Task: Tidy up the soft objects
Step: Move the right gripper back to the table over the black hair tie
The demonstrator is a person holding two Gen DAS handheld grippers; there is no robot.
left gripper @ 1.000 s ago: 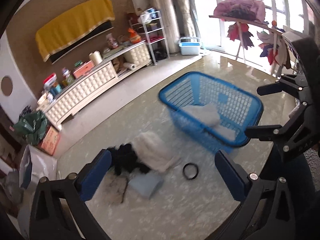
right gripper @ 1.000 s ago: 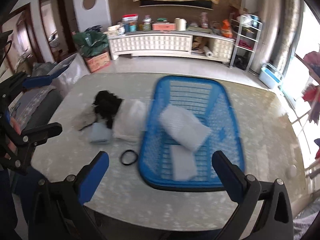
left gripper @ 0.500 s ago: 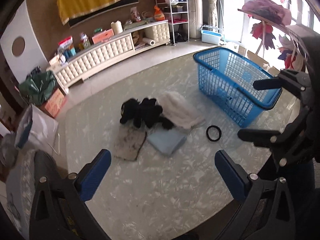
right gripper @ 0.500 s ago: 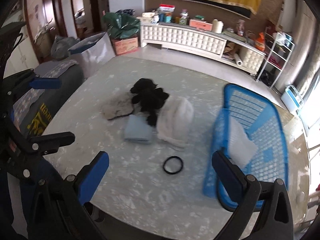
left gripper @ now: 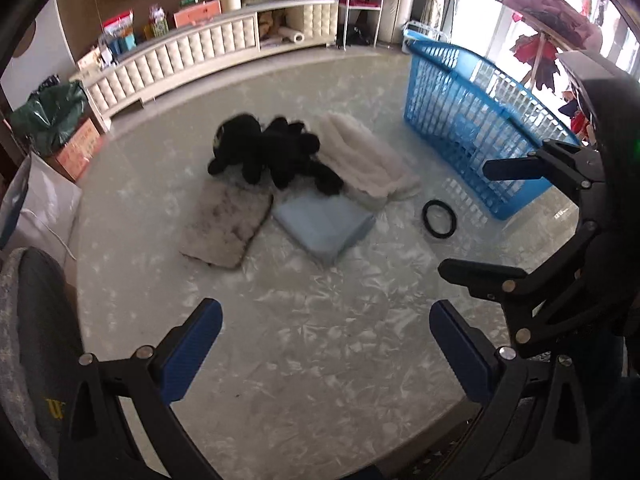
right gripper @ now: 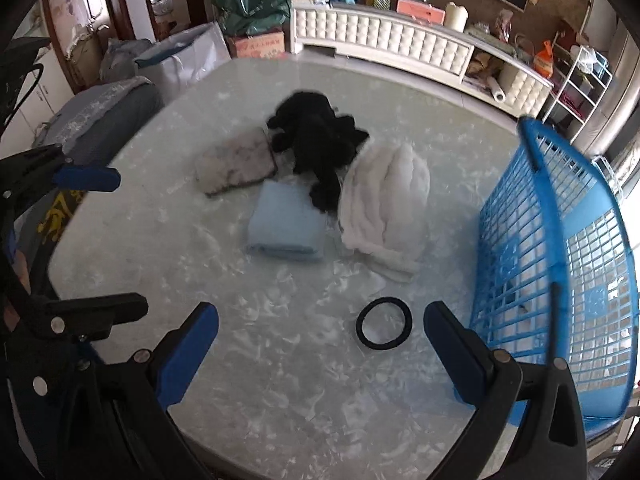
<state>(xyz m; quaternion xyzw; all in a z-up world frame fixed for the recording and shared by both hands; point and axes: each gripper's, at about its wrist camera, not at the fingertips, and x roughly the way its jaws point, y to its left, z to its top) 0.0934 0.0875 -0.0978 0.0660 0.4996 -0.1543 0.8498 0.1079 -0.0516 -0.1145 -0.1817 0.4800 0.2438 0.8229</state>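
Note:
On the marble table (left gripper: 320, 360) lie a black plush toy (left gripper: 272, 152), a white fluffy cloth (left gripper: 368, 160), a folded light-blue cloth (left gripper: 324, 220) and a dirty grey cloth (left gripper: 226, 226). The same toy (right gripper: 316, 140), white cloth (right gripper: 384, 200), blue cloth (right gripper: 286, 222) and grey cloth (right gripper: 236, 160) show in the right wrist view. A blue basket (left gripper: 480, 120) stands at the right (right gripper: 560, 280). My left gripper (left gripper: 326, 344) is open and empty above the table's near side. My right gripper (right gripper: 320, 344) is open and empty, near a black ring (right gripper: 384, 328).
The black ring (left gripper: 439, 218) lies between the cloths and the basket. A white sideboard (left gripper: 200, 52) runs along the far wall. A grey chair (right gripper: 104, 120) and bags stand left of the table. A metal shelf (right gripper: 576, 76) stands at the far right.
Both grippers have swung left, from over the basket to face the pile of soft things. The pile now sits centred and closer; the basket has shifted to the right edge.

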